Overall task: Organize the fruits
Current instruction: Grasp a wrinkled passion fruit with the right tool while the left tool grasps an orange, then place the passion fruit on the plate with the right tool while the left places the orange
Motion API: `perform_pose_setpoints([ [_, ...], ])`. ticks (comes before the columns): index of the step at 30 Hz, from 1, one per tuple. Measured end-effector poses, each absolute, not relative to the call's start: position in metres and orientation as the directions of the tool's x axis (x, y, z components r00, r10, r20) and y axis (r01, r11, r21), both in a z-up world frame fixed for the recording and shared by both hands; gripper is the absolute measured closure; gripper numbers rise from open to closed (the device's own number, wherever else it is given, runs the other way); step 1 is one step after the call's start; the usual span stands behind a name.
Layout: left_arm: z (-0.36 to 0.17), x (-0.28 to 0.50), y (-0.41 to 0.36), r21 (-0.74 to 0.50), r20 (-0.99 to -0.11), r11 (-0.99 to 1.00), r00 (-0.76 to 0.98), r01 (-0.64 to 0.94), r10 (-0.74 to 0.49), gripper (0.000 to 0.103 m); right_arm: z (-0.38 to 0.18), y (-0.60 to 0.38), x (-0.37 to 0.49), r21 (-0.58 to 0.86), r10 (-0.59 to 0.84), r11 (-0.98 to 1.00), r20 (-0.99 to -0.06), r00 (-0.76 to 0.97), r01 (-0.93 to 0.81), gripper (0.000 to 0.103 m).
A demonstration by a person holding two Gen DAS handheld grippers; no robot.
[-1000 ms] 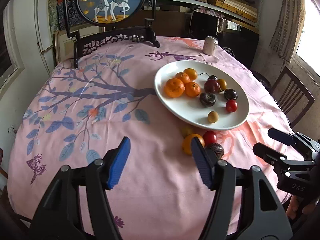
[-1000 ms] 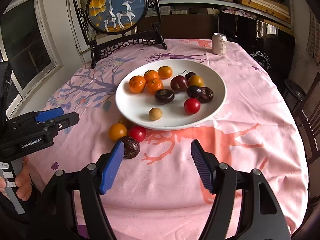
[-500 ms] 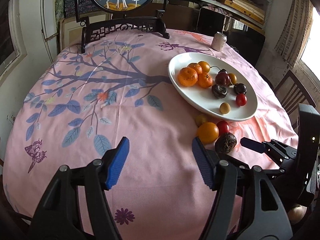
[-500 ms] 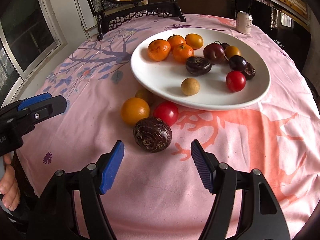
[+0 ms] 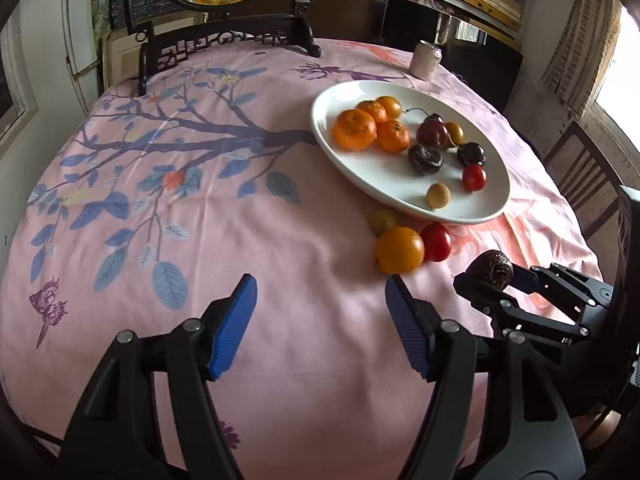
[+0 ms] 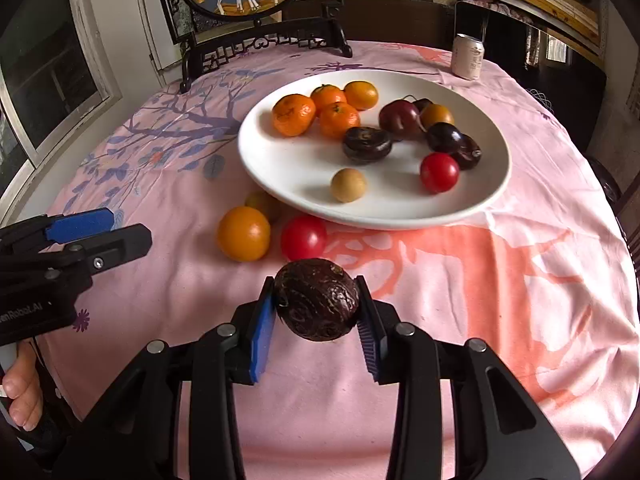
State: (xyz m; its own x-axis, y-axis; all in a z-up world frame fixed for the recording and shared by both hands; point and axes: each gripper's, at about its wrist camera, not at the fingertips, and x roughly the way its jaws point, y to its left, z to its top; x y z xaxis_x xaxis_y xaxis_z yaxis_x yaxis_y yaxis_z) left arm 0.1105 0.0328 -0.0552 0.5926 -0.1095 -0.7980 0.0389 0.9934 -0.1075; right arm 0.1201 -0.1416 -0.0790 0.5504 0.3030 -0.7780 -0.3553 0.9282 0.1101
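A dark brown, wrinkled round passion fruit [image 6: 317,299] sits clamped between the blue pads of the right gripper [image 6: 316,312], both pads pressed against its sides, above the pink floral tablecloth [image 6: 460,288]; whether it touches the cloth cannot be told. From the left wrist view the same fruit [image 5: 491,268] shows at the tip of that gripper [image 5: 486,280].

Just beyond it on the cloth lie a smooth red cherry tomato [image 6: 303,238], a round orange-yellow fruit [image 6: 243,233] beside it, and a small dull yellow fruit [image 6: 262,204] partly tucked under the plate edge. Behind them stands the wide white oval plate [image 6: 280,168], holding three mandarins [image 6: 294,115], a glossy orange fruit, dark purple plums, another wrinkled passion fruit [image 6: 367,143], a red tomato [image 6: 439,172] and a tan longan [image 6: 348,185].

The left gripper [image 5: 320,316] hovers over bare cloth, well left of the fruit, its blue pads wide apart and holding nothing.

A pale drink can [image 6: 468,57] stands near the table's far edge.
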Motion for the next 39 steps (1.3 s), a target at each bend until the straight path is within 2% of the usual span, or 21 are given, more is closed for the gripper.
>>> perform_pose_setpoints([
  [8,-0.077,0.137,-0.009,-0.085,-0.841,0.994,0.530,0.074,-0.111,0.032,-0.084,-0.186,0.113,0.199,0.340,0.932,-0.768,0.543,-0.302,0.064],
  [12,-0.080,0.148,-0.016,-0.083,-0.844,0.995,0.527,0.058,-0.101,0.036,-0.083,-0.199,0.113,0.217,0.348,0.932,-0.761,0.547,-0.291,0.064],
  [15,-0.084,0.155,-0.020,-0.079,-0.852,0.995,0.514,0.054,-0.096,0.048,-0.082,-0.206,0.113,0.231,0.356,0.930,-0.756,0.549,-0.286,0.064],
  [17,-0.089,0.160,-0.022,-0.088,-0.860,0.995,0.500,0.055,-0.104,0.059,-0.083,-0.208,0.113,0.237,0.361,0.929,-0.753,0.549,-0.285,0.064],
  [20,-0.089,0.163,-0.024,-0.089,-0.856,0.994,0.507,0.057,-0.106,0.065,-0.082,-0.209,0.113,0.243,0.366,0.927,-0.753,0.548,-0.286,0.064],
  [39,-0.063,0.136,-0.015,-0.118,-0.813,0.990,0.564,0.082,-0.144,0.065,-0.067,-0.192,0.103,0.211,0.359,0.927,-0.744,0.564,-0.312,0.064],
])
